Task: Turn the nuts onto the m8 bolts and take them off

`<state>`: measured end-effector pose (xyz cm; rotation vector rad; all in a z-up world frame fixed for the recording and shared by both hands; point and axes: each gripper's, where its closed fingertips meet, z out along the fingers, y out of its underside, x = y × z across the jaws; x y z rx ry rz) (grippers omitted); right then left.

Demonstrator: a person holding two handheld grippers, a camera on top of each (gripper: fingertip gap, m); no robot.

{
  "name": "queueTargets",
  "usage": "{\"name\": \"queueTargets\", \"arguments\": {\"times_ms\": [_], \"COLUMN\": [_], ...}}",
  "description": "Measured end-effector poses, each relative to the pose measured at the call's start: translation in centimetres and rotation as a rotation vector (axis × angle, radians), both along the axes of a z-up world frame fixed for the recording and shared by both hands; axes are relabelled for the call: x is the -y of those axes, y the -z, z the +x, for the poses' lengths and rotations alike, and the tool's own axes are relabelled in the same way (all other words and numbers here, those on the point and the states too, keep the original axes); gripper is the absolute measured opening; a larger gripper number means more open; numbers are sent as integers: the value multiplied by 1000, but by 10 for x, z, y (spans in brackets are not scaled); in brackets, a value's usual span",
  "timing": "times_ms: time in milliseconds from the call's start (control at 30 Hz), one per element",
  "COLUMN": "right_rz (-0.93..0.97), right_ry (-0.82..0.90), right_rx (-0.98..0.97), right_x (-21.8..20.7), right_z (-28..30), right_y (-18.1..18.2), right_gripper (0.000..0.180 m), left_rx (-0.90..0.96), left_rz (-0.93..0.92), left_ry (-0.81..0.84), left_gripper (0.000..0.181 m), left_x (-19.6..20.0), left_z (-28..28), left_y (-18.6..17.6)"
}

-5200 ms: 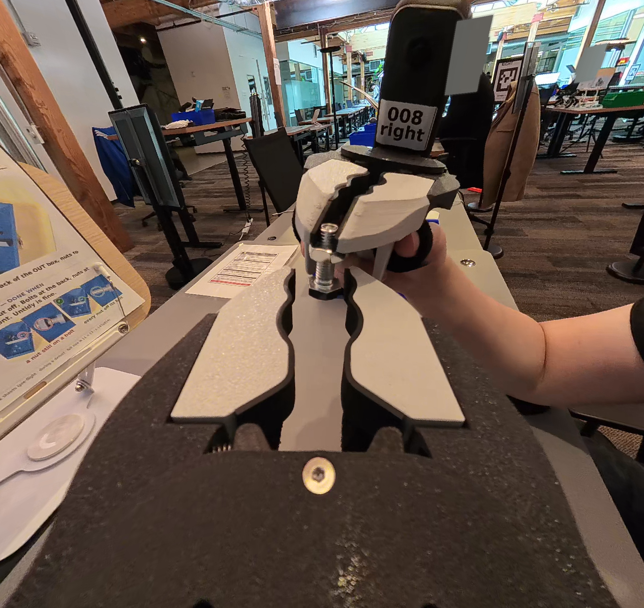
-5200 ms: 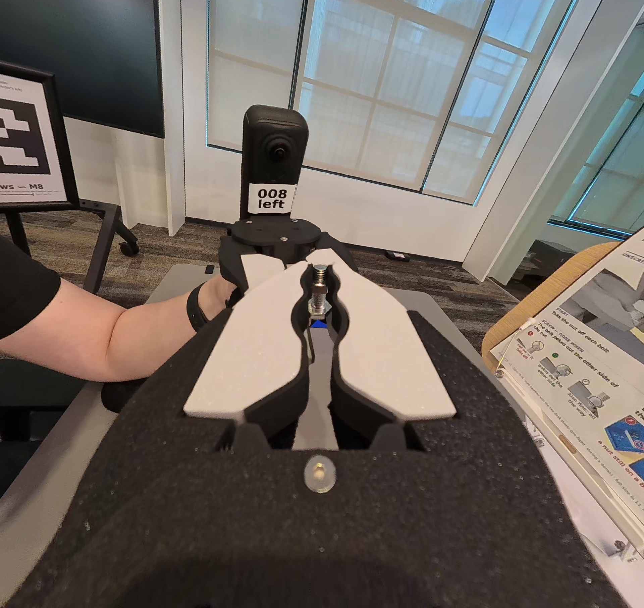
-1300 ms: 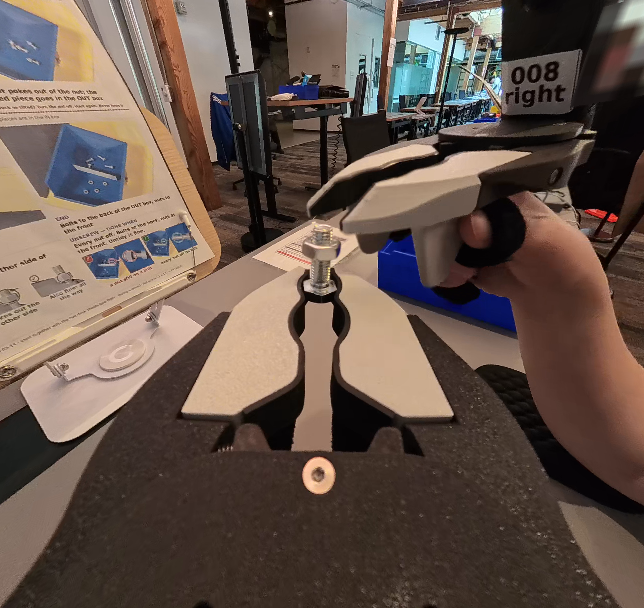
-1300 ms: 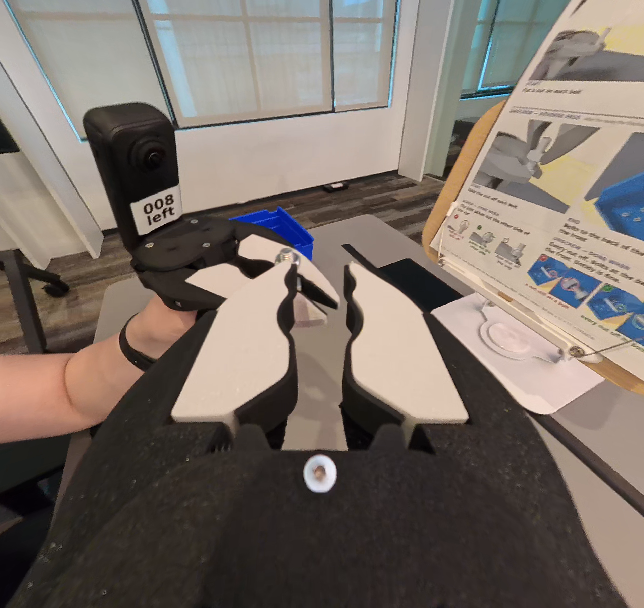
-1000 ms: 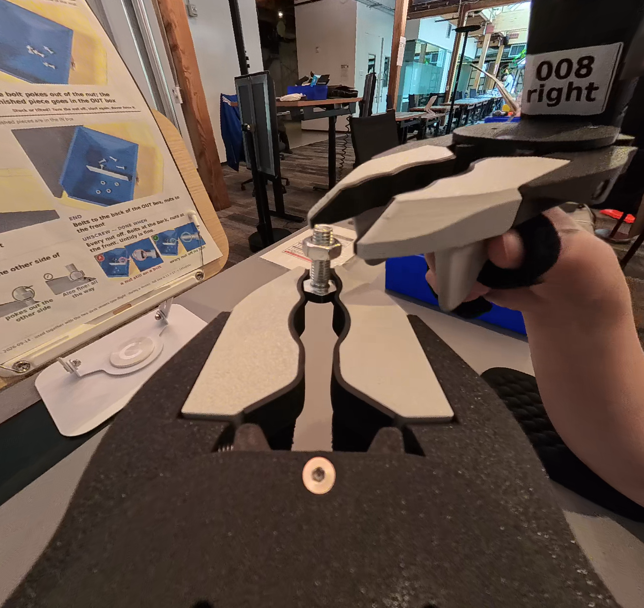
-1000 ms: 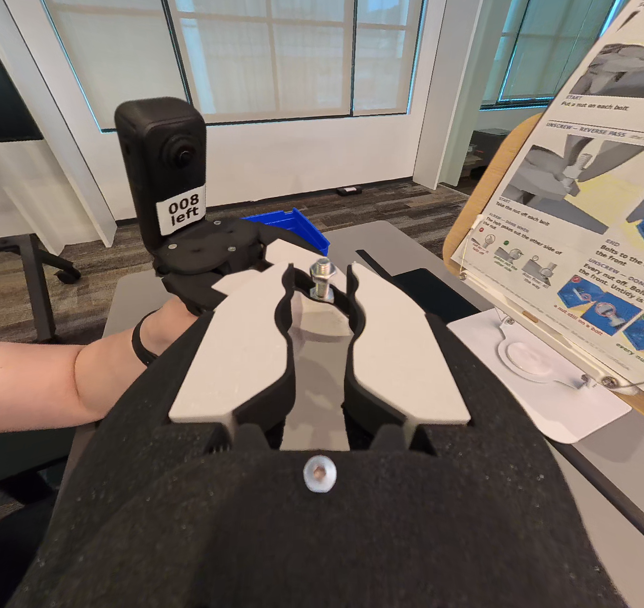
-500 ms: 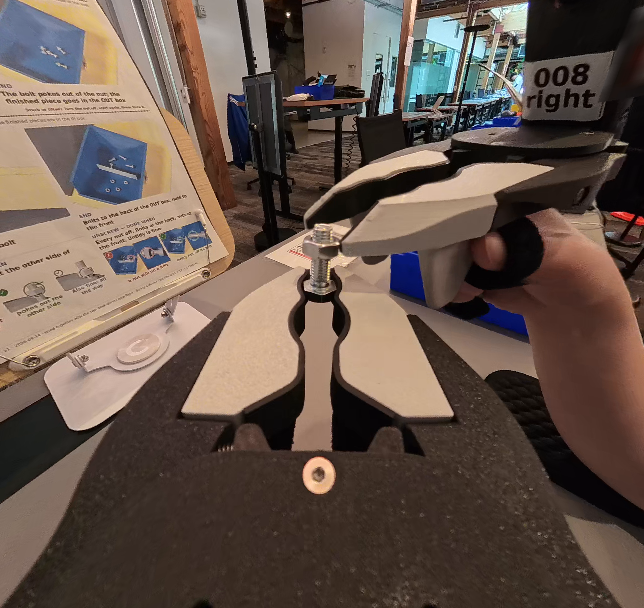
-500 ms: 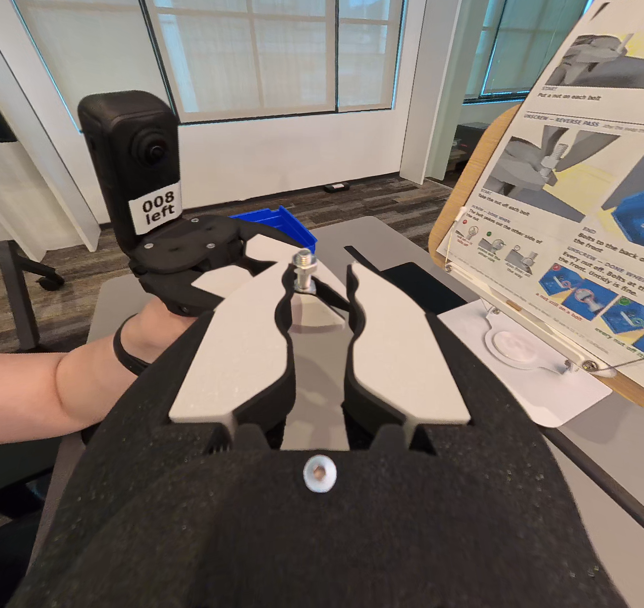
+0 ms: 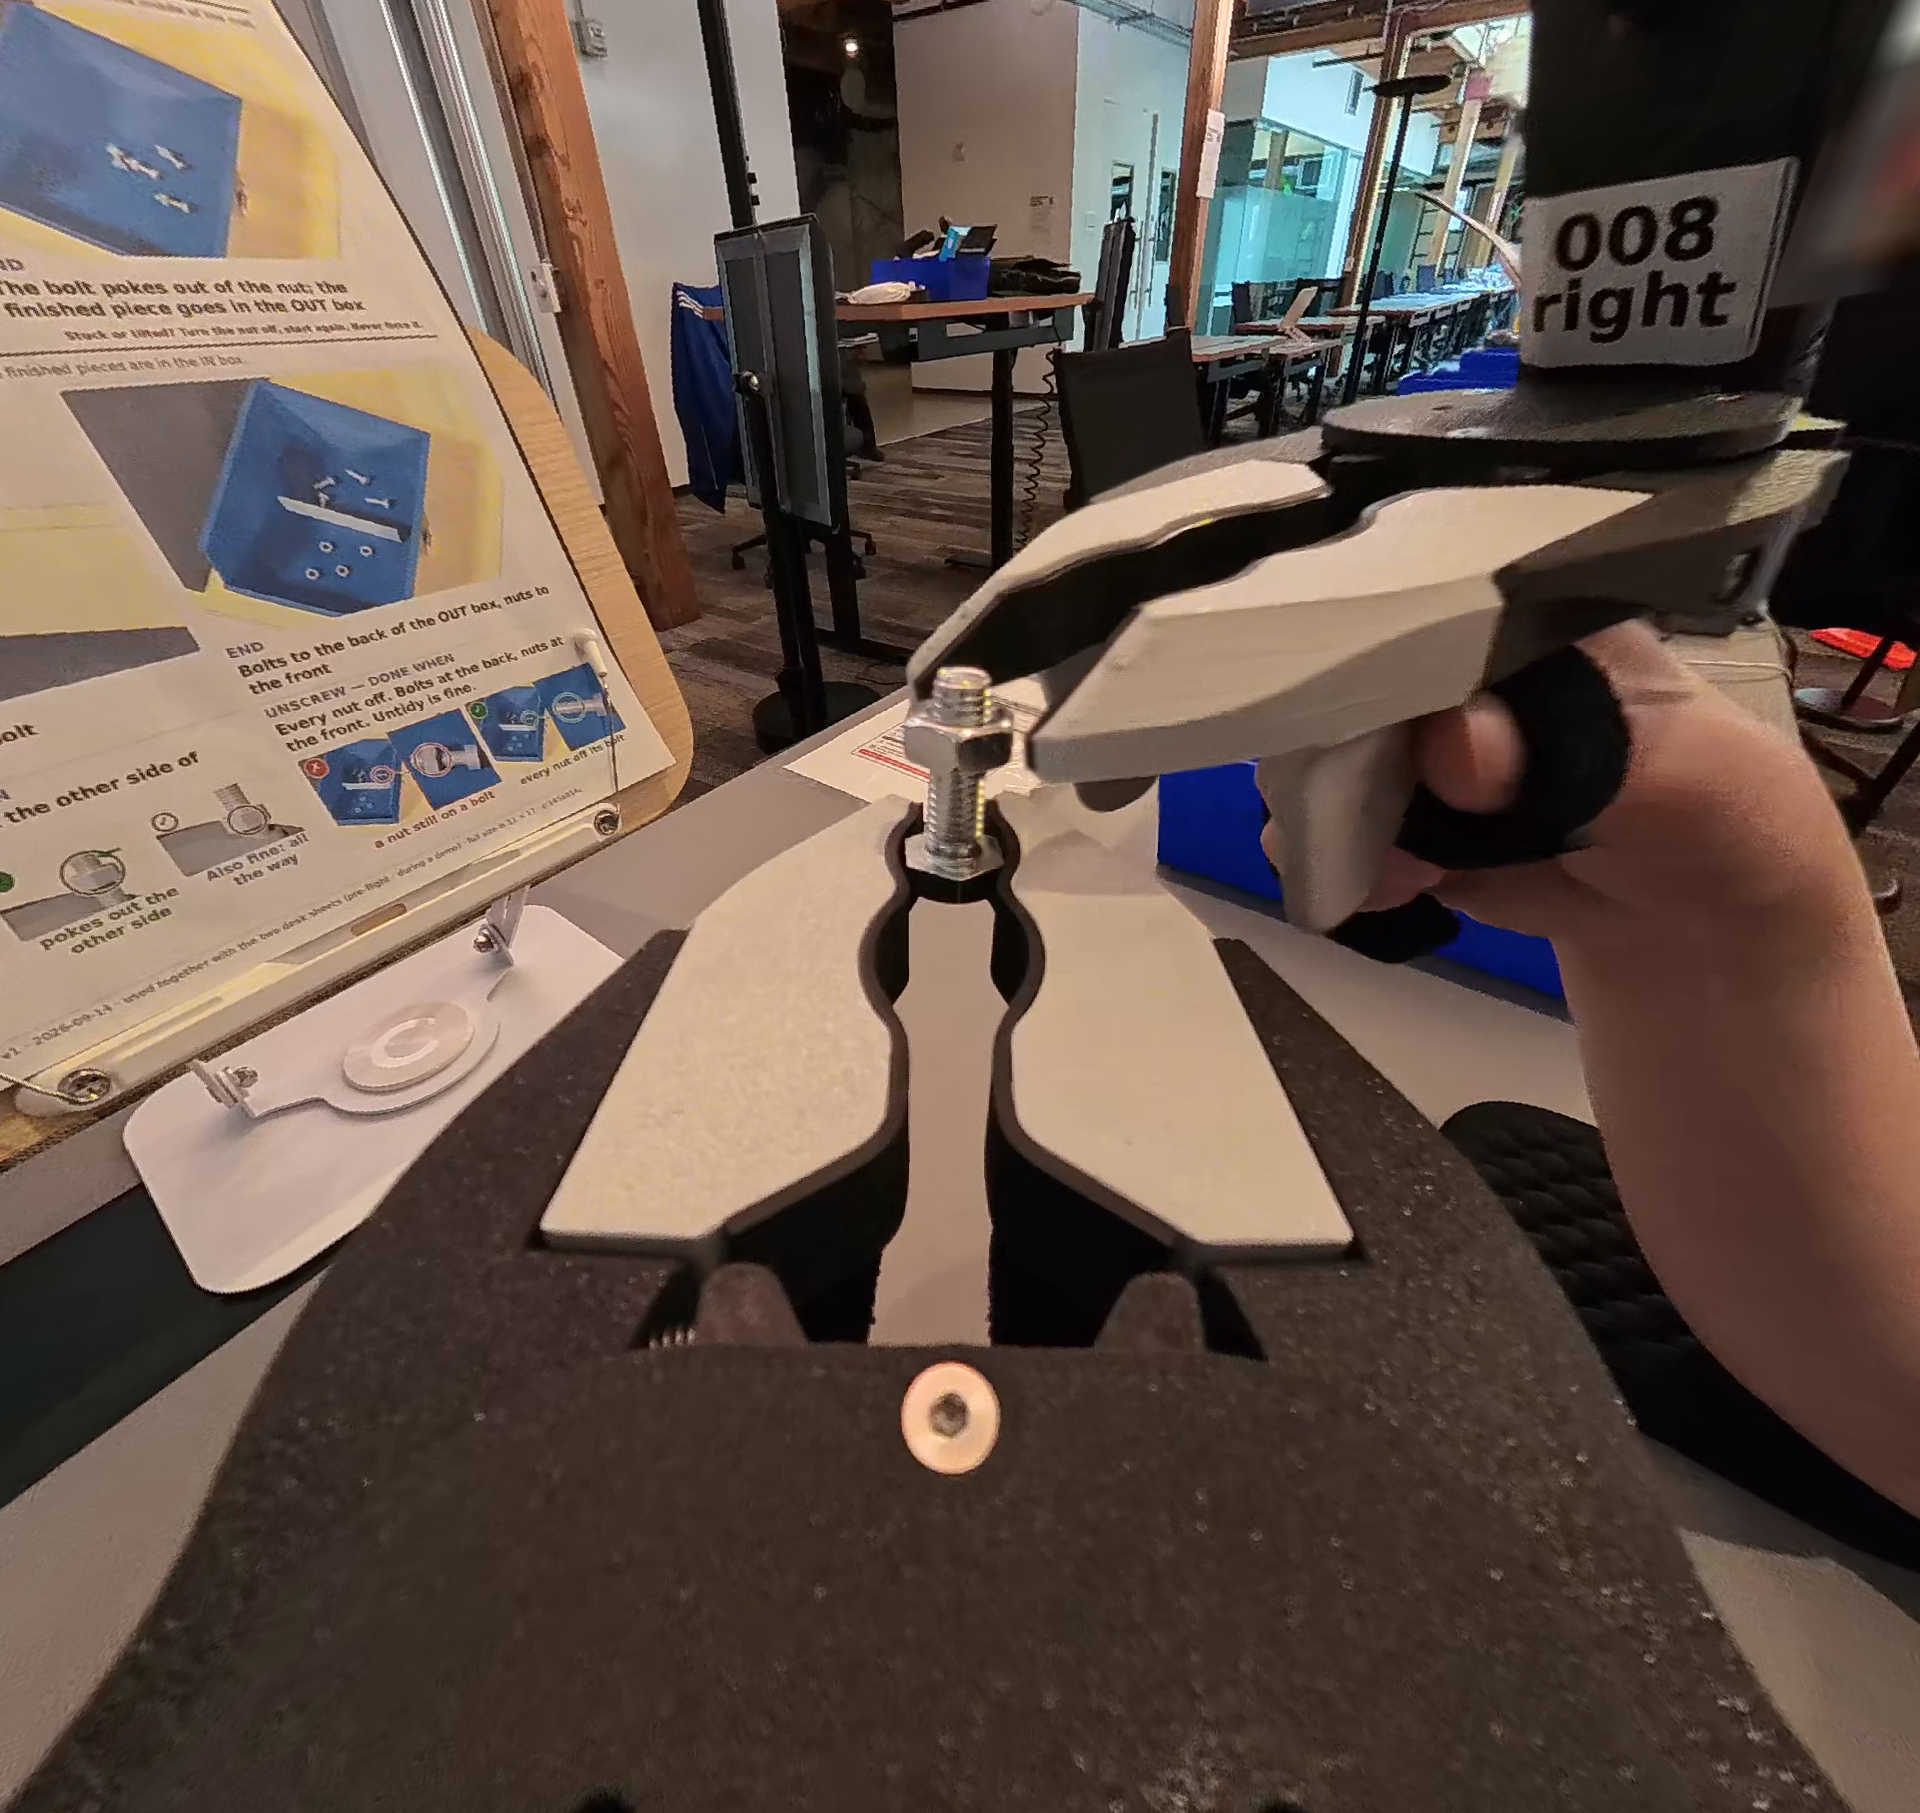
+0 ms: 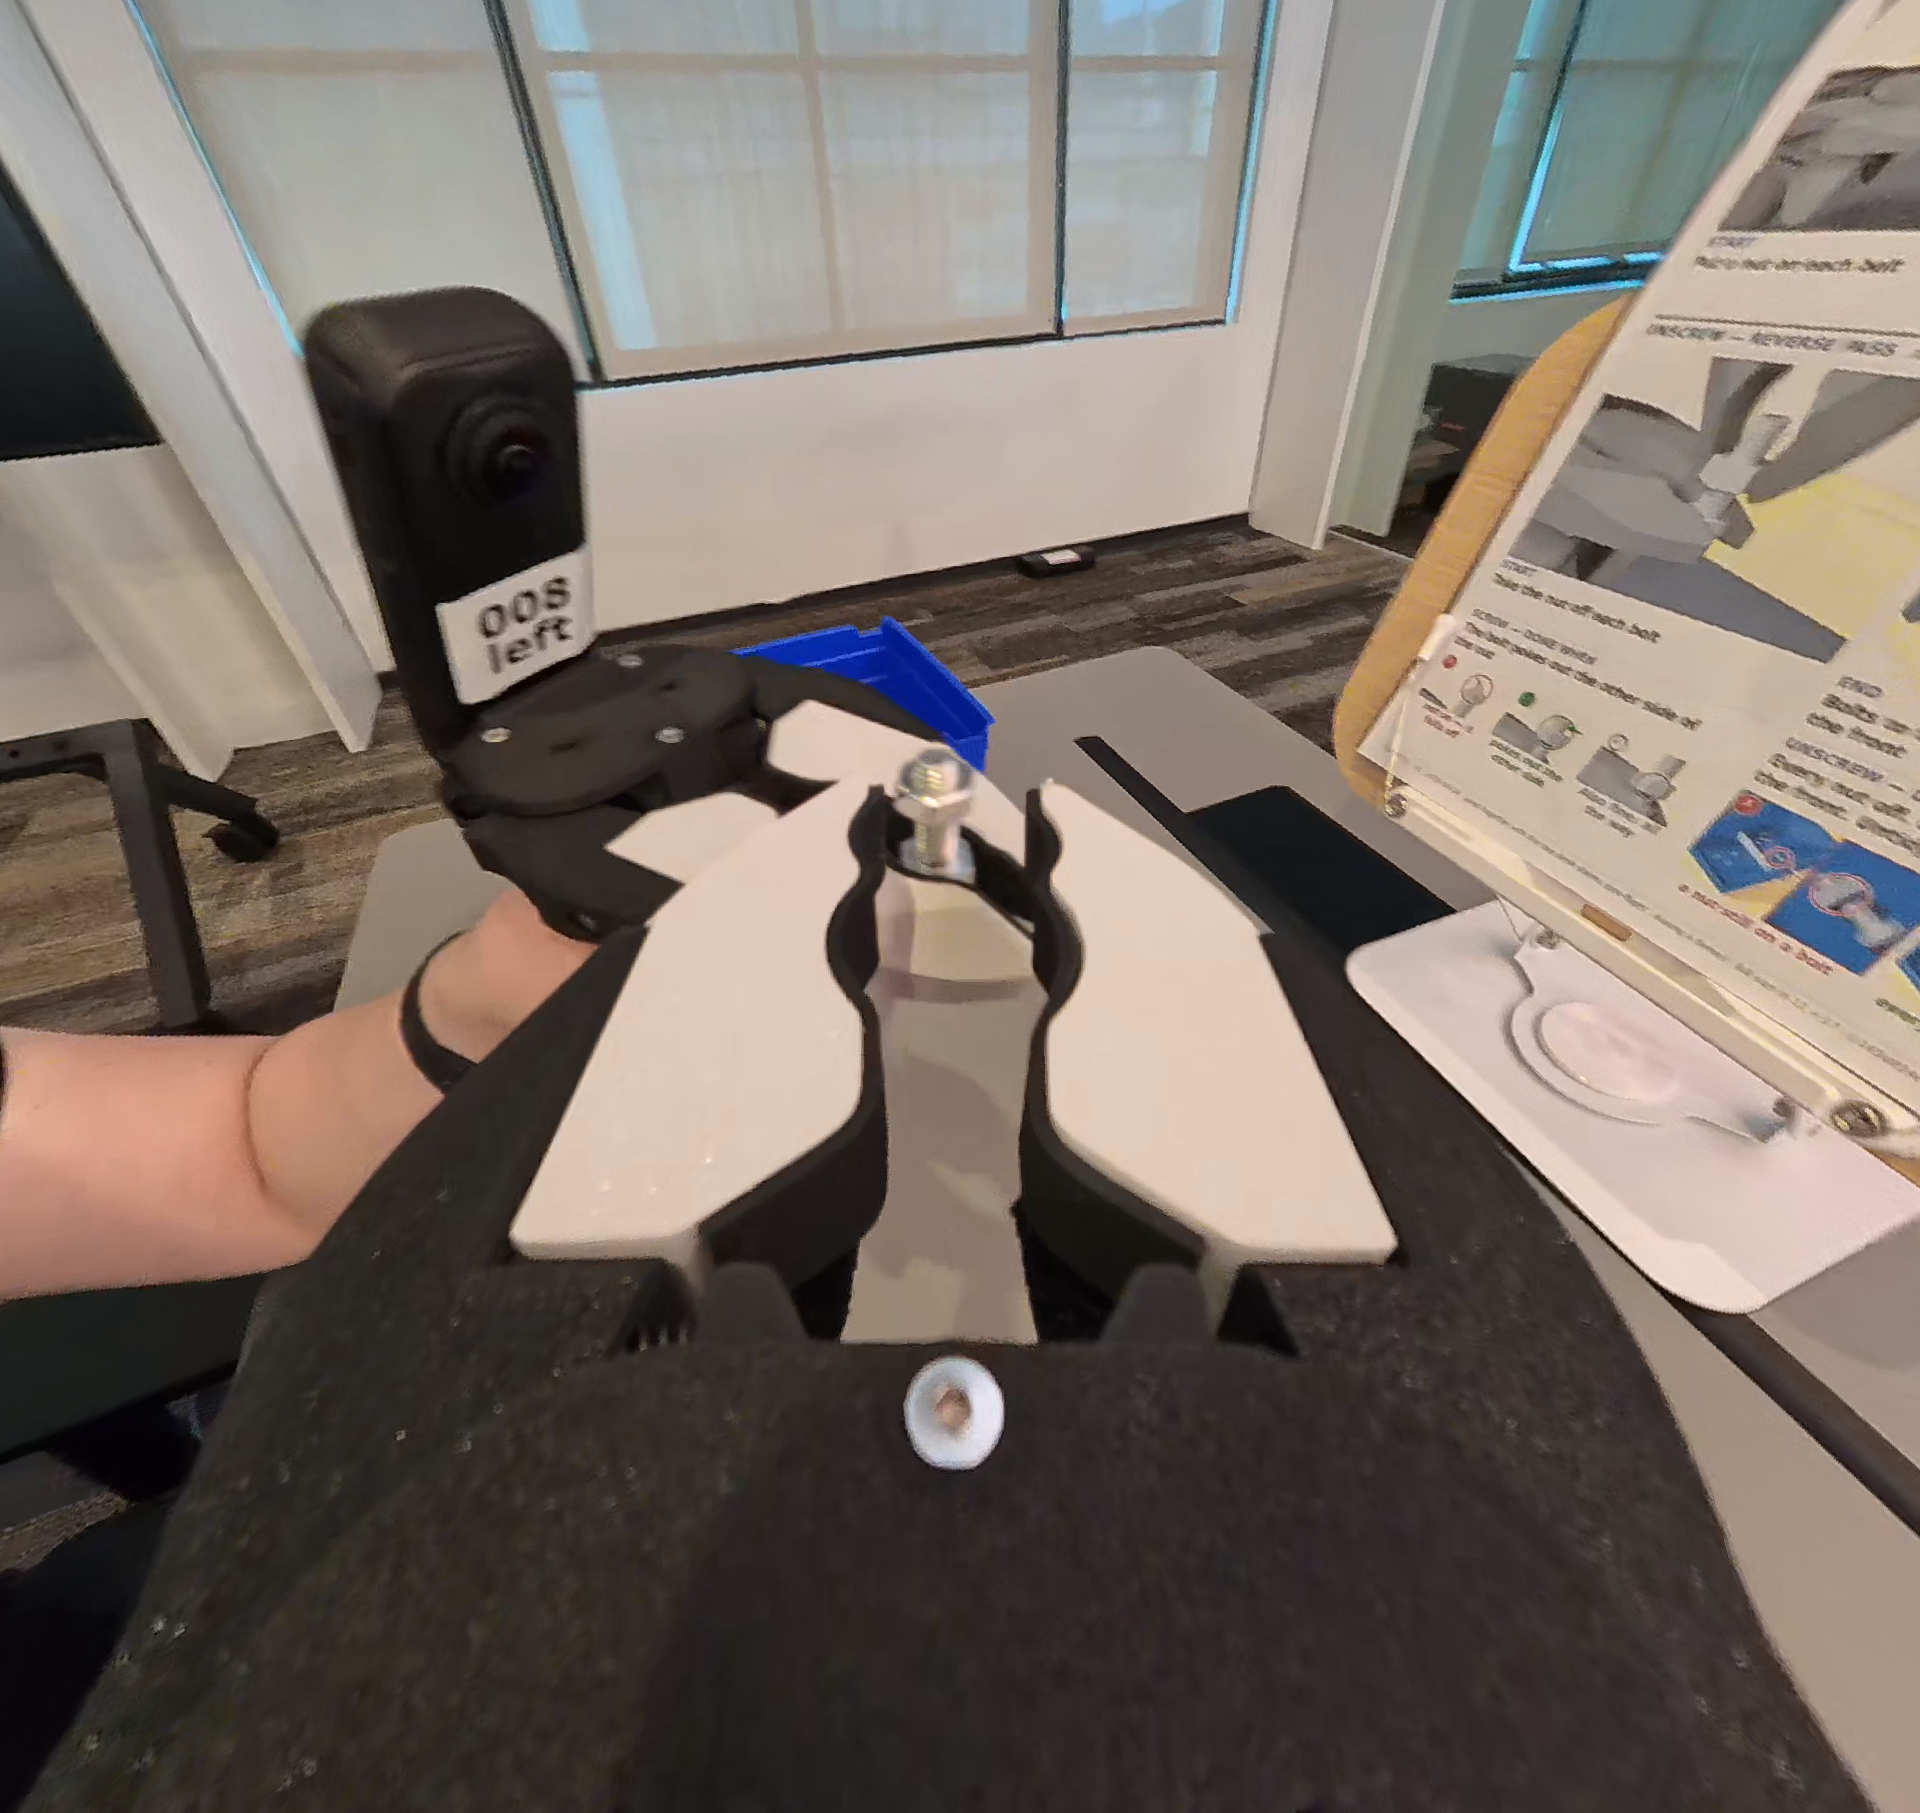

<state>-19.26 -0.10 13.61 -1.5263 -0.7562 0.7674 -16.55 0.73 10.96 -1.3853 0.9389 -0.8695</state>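
A silver M8 bolt (image 9: 951, 807) stands upright, thread up, with its head clamped in my left gripper (image 9: 951, 864), which is shut on it. A hex nut (image 9: 958, 740) sits near the top of the thread, with a little thread showing above it. My right gripper (image 9: 987, 703) reaches in from the right, jaws open, with one fingertip on each side of the nut. In the right wrist view the nut (image 10: 932, 787) and bolt (image 10: 930, 833) stand between the tips of my open right gripper (image 10: 951, 818). The left gripper's fingers (image 10: 816, 750) lie behind them.
A blue bin (image 9: 1216, 828) sits on the grey table (image 9: 644, 880) behind the grippers and shows in the right wrist view too (image 10: 883, 672). An instruction board (image 9: 260, 516) on a white base (image 9: 312, 1119) stands beside them. A black mat (image 9: 1558, 1202) lies under the person's forearm. Less than 4 cm separates the two grippers' tips.
The nut has gone from low on the bolt to near its top. My right gripper let go, swung aside and came back open around the nut. The left gripper kept hold of the bolt.
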Motion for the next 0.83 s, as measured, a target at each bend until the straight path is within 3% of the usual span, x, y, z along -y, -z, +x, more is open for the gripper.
{"name": "queueTargets", "arguments": {"times_ms": [167,333,467,633,833], "right_rz": [-31,3,21,-45,8], "right_ry": [49,-39,9,17,-24], "right_rx": [-62,-38,23,-40,-50], "right_x": [-10,6,1,-8,4], "right_z": [24,2,-3,12,7], "right_y": [-3,-6,0,2,-8], "right_gripper": [22,23,23,20,22], "left_rx": [10,3,0,7,9], "left_rz": [-11,-8,-8,-15,-14], "left_ry": [1,4,8,4,6], "left_gripper": [11,10,10,10,10], "left_x": [-1,0,0,-2,-1], "left_z": [-2,-1,1,-1,-1], "left_y": [-1,0,1,0,0]}}
